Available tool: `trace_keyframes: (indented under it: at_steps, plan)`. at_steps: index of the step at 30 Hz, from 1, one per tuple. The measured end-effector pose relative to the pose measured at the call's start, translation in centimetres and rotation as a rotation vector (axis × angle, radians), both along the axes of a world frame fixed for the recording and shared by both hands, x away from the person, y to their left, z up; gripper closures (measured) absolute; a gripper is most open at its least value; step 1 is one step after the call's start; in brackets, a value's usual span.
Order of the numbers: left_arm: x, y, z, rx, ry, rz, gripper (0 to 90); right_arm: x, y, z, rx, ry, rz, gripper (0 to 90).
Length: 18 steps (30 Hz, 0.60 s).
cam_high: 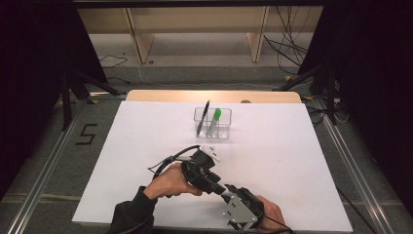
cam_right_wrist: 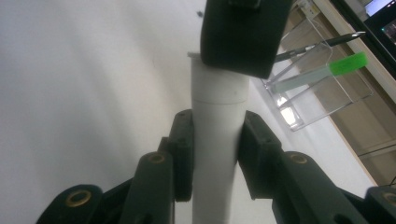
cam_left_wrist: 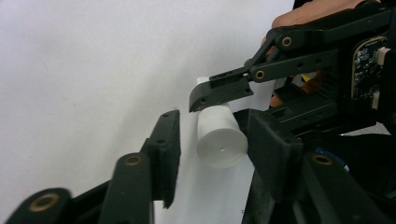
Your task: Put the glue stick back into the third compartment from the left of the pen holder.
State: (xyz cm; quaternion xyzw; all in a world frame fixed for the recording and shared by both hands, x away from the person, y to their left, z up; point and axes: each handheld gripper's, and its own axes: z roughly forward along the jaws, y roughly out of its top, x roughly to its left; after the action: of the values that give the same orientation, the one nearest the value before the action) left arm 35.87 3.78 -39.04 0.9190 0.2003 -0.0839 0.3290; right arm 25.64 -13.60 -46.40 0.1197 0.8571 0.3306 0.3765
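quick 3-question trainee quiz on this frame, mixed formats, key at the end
1. True or false: the right gripper has its jaws closed on the white marker.
2. Multiple choice: in the left gripper view, the left gripper jaws are A) clamped tight on the marker's end, B) standing either side of it with a gap on at least one side, C) far away from it.
3. Fill in: the clear organizer on the white table holds a black pen and a marker with a ____ cap.

Key: 1 true; 2 B; 3 green.
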Motion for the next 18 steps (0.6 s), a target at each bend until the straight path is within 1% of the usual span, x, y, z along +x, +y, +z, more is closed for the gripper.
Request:
trace_keyframes:
  at_steps: [2,4,6,8,10,12,14,15,18]
  plan:
    - [0.0,0.2,0.2,-0.003,-0.013,0.003,46.5,0.0,-0.1,0.1,0.001,-0.005,-0.001,69.0]
    - [0.1,0.5,0.5,-0.009,-0.021,0.017,43.0,0.0,-0.2,0.1,0.006,0.000,-0.005,69.0]
    - [0.1,0.8,0.9,-0.025,-0.026,0.027,40.9,0.1,-0.4,0.1,0.016,0.002,-0.012,69.0]
    - [0.1,1.2,1.2,-0.025,-0.036,0.031,38.6,0.2,-0.6,0.2,0.024,0.001,-0.015,69.0]
    - [0.2,1.6,1.4,-0.026,-0.043,0.042,36.4,0.4,-0.9,0.4,0.045,0.008,-0.023,69.0]
    - [0.3,2.1,1.6,-0.027,-0.053,0.055,34.2,0.5,-1.1,0.4,0.055,0.013,-0.028,69.0]
    - [0.5,2.8,1.8,-0.032,-0.058,0.059,33.3,0.5,-1.4,0.6,0.073,0.017,-0.036,69.0]
    - [0.5,3.2,1.8,-0.046,-0.060,0.069,32.7,0.6,-1.5,0.7,0.088,0.024,-0.037,69.0]
    - [0.6,4.0,1.6,-0.066,-0.070,0.084,29.3,0.8,-2.0,1.0,0.137,0.055,-0.048,69.0]
